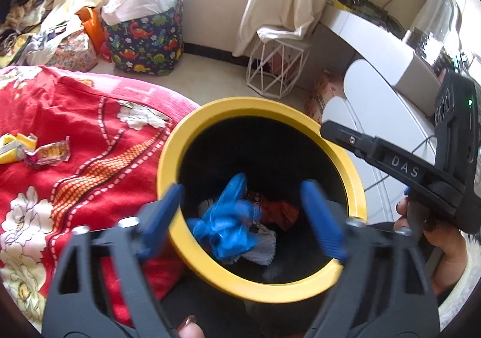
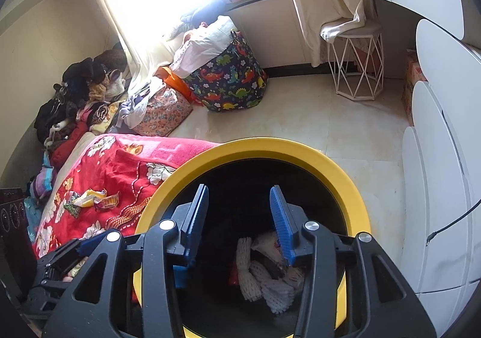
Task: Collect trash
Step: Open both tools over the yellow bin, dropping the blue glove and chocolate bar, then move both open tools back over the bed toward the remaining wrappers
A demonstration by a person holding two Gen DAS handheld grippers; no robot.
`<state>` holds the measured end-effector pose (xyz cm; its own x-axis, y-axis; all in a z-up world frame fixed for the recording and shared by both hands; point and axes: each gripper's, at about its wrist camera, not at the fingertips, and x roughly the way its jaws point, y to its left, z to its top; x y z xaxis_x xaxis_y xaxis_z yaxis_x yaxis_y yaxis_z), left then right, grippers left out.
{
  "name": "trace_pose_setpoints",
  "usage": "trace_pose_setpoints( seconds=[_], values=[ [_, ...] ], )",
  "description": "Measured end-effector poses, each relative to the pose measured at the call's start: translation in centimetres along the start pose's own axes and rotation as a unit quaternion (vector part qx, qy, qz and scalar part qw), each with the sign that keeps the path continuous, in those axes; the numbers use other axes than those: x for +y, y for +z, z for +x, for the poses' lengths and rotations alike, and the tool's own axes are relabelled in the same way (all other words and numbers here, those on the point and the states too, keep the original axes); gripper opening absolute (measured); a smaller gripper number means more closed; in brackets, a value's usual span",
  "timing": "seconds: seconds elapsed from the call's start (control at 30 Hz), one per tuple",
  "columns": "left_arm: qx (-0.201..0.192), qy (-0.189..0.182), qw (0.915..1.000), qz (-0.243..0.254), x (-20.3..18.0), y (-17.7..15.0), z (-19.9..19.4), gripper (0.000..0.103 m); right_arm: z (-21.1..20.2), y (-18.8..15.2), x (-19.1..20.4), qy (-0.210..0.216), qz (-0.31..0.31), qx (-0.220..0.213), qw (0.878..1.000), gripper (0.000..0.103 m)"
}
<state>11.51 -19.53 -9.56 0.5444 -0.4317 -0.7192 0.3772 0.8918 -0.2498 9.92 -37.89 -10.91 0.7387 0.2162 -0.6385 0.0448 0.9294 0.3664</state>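
Note:
A black bin with a yellow rim stands beside the bed; it also shows in the right wrist view. Inside lie a blue plastic bag, white foam netting and a red wrapper. My left gripper is open and empty above the bin mouth. My right gripper is open and empty over the bin; it shows from the side in the left wrist view. Snack wrappers lie on the red floral blanket, also in the right wrist view.
A dinosaur-print fabric basket and a white wire stool stand on the tiled floor by the curtain. White rounded furniture is at the right. Clothes and bags pile at the far left.

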Motion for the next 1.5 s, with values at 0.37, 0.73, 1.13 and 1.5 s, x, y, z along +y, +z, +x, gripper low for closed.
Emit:
trace_pose_setpoints(
  seconds=[0.37, 0.73, 1.13, 1.5],
  values=[
    [-0.049, 0.037, 0.9978, -0.025, 2.0, 0.2, -3.0, 0.092, -1.2, 0.3, 2.1, -0.004, -0.046, -0.027, 0.999, 0.056],
    [-0.101, 0.074, 0.9913, -0.043, 4.4, 0.8, -6.5, 0.092, -2.3, 0.2, 7.0, 0.023, -0.106, -0.042, 0.993, 0.066],
    [-0.14, 0.105, 0.9824, -0.065, 7.5, 1.3, -9.4, 0.092, -2.5, 0.2, 11.6, 0.05, -0.154, -0.049, 0.986, 0.072],
    [-0.161, 0.136, 0.9736, -0.088, 10.7, 1.2, -11.4, 0.092, -1.1, -0.2, 15.8, 0.071, -0.2, -0.038, 0.976, 0.075]
  ],
)
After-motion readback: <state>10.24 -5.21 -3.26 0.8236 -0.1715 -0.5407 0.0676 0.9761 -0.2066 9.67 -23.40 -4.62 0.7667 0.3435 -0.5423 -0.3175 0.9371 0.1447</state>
